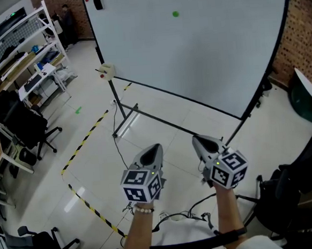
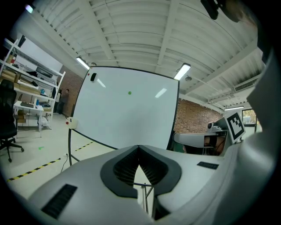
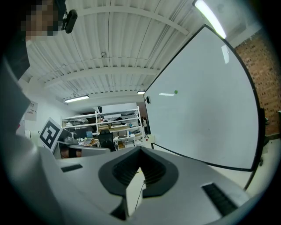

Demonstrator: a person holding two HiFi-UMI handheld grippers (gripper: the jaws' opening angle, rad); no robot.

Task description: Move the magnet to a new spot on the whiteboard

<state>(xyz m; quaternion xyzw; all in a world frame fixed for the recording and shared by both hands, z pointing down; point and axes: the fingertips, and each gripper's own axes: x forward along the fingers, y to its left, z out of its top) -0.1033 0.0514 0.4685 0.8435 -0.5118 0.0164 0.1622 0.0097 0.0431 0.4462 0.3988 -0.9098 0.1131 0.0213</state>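
Note:
A small green magnet (image 1: 176,14) sticks high on the large whiteboard (image 1: 192,43), which stands on a black frame. The same magnet (image 2: 129,92) shows in the left gripper view, and the magnet (image 3: 176,92) is a green dot in the right gripper view. My left gripper (image 1: 151,150) and right gripper (image 1: 200,142) hang side by side, well short of the board and far below the magnet. Both are shut with the jaw tips meeting and nothing between them.
A black eraser (image 1: 98,1) sits at the board's top left corner. A small box with a red button (image 1: 106,71) hangs on the left post. Shelves and desks (image 1: 16,57) with office chairs (image 1: 30,128) line the left. Yellow-black tape (image 1: 82,148) marks the floor. A brick wall (image 1: 302,40) stands right.

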